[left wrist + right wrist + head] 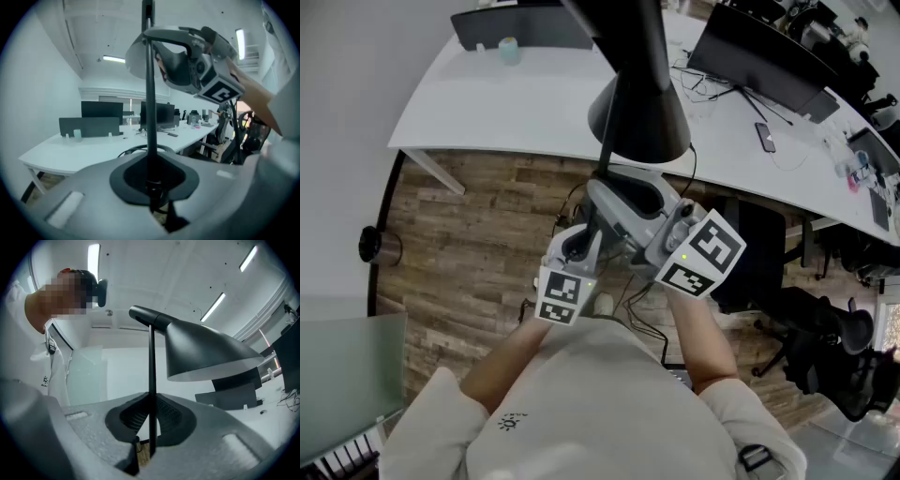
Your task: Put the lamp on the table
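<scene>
Carrying a black lamp (pixel 642 112) above the wood-plank floor (pixel 478 225), just short of the curved white table (pixel 516 103), a person has both tools clamped on its thin stem (pixel 149 93): the left gripper (pixel 151 182) low down, the right gripper (pixel 151 427) higher, nearer the shade (pixel 206 352). The job now looks to be a level carry forward over the table's edge. That means holding the rod upright, guarding against the heavy head swinging, and lowering onto a bare patch away from the monitors and cables. The stem is a slim, smooth matte rod, likely to slip or twist between the ribbed pads. The shade is a wide, hard cone, dark outside and pale inside.
</scene>
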